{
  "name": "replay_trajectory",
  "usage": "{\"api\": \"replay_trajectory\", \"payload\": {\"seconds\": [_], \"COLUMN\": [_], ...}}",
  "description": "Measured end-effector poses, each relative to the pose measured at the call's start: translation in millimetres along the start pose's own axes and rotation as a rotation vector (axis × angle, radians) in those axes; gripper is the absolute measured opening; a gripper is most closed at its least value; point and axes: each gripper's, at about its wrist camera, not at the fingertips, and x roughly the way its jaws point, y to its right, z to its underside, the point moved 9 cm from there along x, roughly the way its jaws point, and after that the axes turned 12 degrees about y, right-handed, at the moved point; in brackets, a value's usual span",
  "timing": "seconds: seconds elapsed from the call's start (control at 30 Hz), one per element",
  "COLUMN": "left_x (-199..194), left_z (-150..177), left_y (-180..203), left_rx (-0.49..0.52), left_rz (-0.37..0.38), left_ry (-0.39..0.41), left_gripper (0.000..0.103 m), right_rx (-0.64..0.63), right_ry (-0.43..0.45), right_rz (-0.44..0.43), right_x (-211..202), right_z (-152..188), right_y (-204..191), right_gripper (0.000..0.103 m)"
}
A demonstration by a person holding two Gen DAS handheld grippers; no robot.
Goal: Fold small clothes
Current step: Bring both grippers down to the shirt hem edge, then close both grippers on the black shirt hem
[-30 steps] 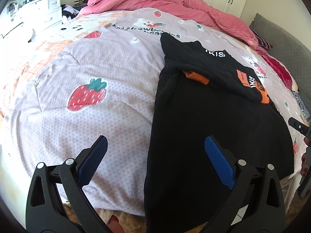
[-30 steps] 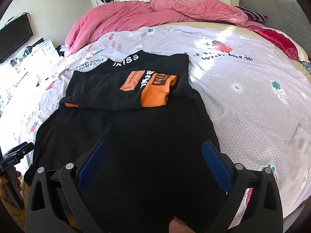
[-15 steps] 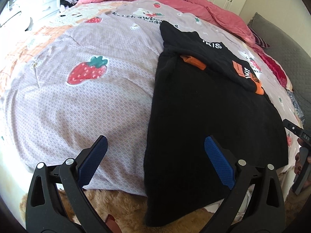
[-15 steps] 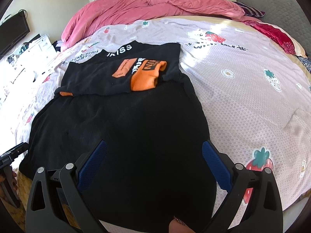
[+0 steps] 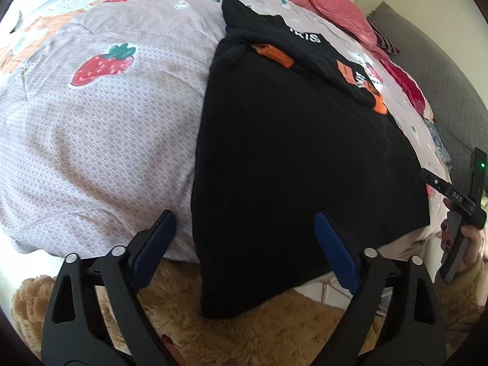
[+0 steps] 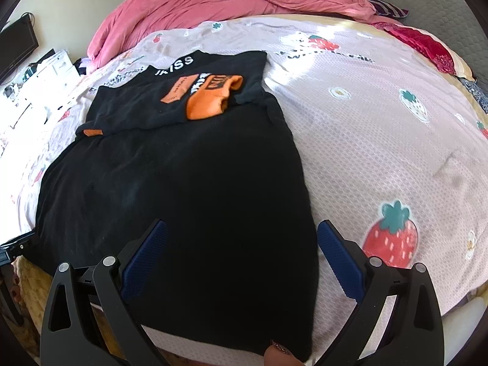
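Two blue-padded left tongs (image 5: 244,244), just narrowing yet parted and empty, straddle the black garment's (image 5: 289,158) near corner overhanging the bed (image 5: 106,140). Right wrist view: right tongs (image 6: 242,251) gape empty above its hem.

White "KISS" on far edge of black garment (image 6: 170,164); letters before it unclear. Orange patches (image 6: 213,94) carry unreadable print. Bedspread (image 6: 381,152) lettering illegible.

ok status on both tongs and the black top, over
Left tongs open, just been closing, straddling hem corner, nothing gripped. Right tongs open over other corner. Black top flat on bedspread, sleeves folded in. Nothing blocking.
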Motion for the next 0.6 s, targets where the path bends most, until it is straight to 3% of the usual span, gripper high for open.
{"api": "replay_trajectory", "payload": {"seconds": [0.1, 0.17, 0.27, 0.37, 0.43, 0.5, 0.57, 0.6], "left_x": [0, 0, 3, 7, 7, 6, 5, 4], "left_z": [5, 5, 4, 3, 2, 1, 2, 2], "left_y": [1, 0, 1, 2, 4, 6, 6, 5], "left_rx": [0.001, -0.004, -0.054, -0.039, -0.032, -0.018, -0.013, -0.014], "left_rz": [0.015, 0.024, 0.081, 0.067, 0.075, 0.074, 0.078, 0.081], "left_ry": [-0.018, -0.015, -0.022, -0.016, -0.011, -0.007, -0.008, -0.01], "left_gripper": [0.067, 0.05, 0.035, 0.02, 0.011, 0.009, 0.009, 0.009], "right_rx": [0.007, 0.011, 0.012, 0.012, 0.018, 0.017, 0.012, 0.007], "right_ry": [-0.016, -0.032, -0.049, -0.065, -0.075, -0.088, -0.102, -0.116], "right_rz": [0.011, 0.02, 0.033, 0.032, 0.019, 0.004, -0.019, -0.032], "right_x": [-4, -6, -11, -19, -22, -27, -31, -32], "right_z": [7, 13, 19, 25, 28, 34, 40, 43], "right_y": [7, 13, 19, 24, 24, 24, 21, 19], "right_gripper": [0.098, 0.098, 0.098, 0.098, 0.098, 0.097, 0.085, 0.069]}}
